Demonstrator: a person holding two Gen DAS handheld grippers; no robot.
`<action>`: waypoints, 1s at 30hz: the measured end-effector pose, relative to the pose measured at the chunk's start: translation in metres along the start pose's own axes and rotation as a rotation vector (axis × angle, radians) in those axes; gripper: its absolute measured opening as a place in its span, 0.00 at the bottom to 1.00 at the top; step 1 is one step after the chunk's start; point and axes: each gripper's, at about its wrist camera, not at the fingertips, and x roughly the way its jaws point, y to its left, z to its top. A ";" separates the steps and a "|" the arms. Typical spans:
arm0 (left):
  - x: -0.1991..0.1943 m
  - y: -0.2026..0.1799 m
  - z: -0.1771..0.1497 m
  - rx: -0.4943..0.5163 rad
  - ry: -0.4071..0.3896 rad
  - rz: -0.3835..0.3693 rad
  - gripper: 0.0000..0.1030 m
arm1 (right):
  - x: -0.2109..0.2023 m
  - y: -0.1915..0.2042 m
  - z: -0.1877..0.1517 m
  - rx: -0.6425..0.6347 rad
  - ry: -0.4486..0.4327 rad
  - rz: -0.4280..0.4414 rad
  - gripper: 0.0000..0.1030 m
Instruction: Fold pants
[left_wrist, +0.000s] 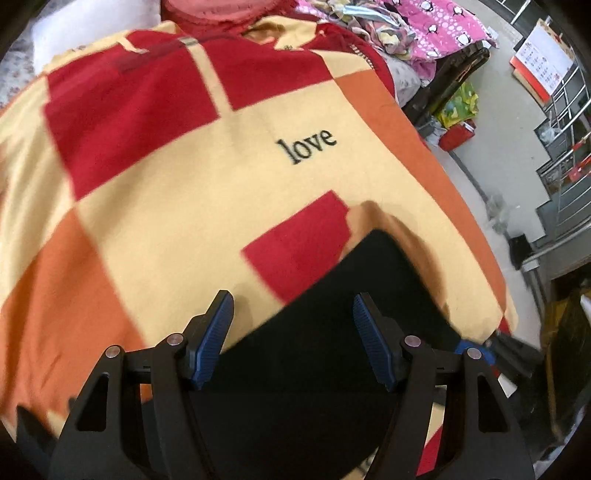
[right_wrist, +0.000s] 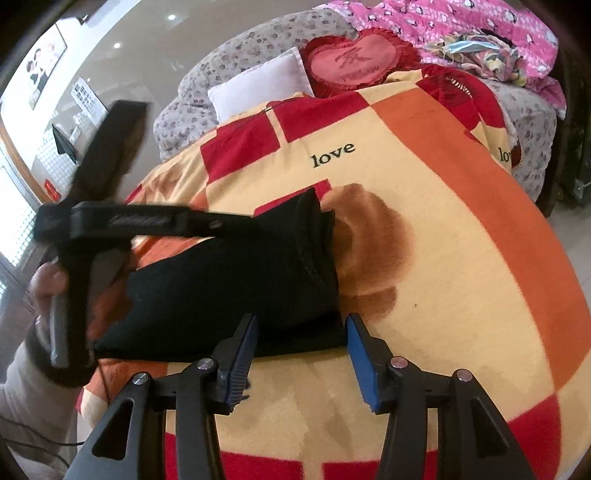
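The black pants (right_wrist: 236, 288) lie folded in a compact bundle on a blanket (right_wrist: 443, 258) of yellow, red and orange squares. In the left wrist view the pants (left_wrist: 332, 350) fill the lower middle. My left gripper (left_wrist: 293, 314) is open and empty, just above the pants. It also shows in the right wrist view (right_wrist: 255, 221), reaching over the pants' far edge from the left. My right gripper (right_wrist: 301, 332) is open and empty, its fingers straddling the near right corner of the bundle.
The blanket covers a bed. A red heart-shaped cushion (right_wrist: 354, 62), a white pillow (right_wrist: 258, 85) and pink bedding (right_wrist: 461, 26) lie at the far end. To the bed's right are bare floor (left_wrist: 491, 155), metal railings (left_wrist: 565, 110) and a red box (left_wrist: 456, 134).
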 end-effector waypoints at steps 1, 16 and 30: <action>0.004 -0.003 0.003 0.008 0.007 -0.023 0.65 | 0.000 0.000 0.000 -0.005 -0.003 0.004 0.48; 0.031 -0.061 0.027 0.182 0.088 -0.092 0.70 | 0.011 0.000 0.004 0.014 -0.063 0.087 0.58; -0.026 -0.027 0.019 0.045 -0.040 -0.252 0.14 | 0.004 0.049 0.035 -0.080 -0.130 0.160 0.18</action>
